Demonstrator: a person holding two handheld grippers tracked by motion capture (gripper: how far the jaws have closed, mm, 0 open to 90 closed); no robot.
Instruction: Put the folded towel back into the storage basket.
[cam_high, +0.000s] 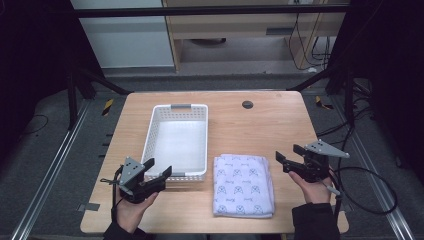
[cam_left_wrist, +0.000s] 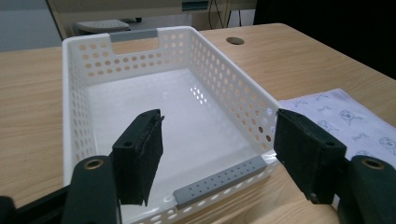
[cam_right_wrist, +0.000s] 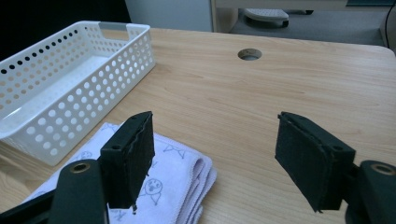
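A white perforated basket (cam_high: 155, 131) with grey handles stands left of centre on the wooden table; its inside is bare (cam_left_wrist: 79, 93) (cam_right_wrist: 28, 70). A folded pale cloth with small printed figures (cam_high: 243, 184) lies flat just right of the basket, near the front edge (cam_left_wrist: 345, 116) (cam_right_wrist: 173, 172). My left gripper (cam_high: 158, 170) is held open at the basket's near left corner, jaws wide with nothing between them (cam_left_wrist: 219, 149). My right gripper (cam_high: 289, 154) hovers open to the right of the cloth, also with nothing in it (cam_right_wrist: 215, 158).
A round cable hole (cam_high: 247, 104) sits at the table's far side. Bare wood lies right of the basket and behind the cloth. A black cable (cam_high: 370, 195) loops off the table's right edge. Dark frame posts stand at both far corners.
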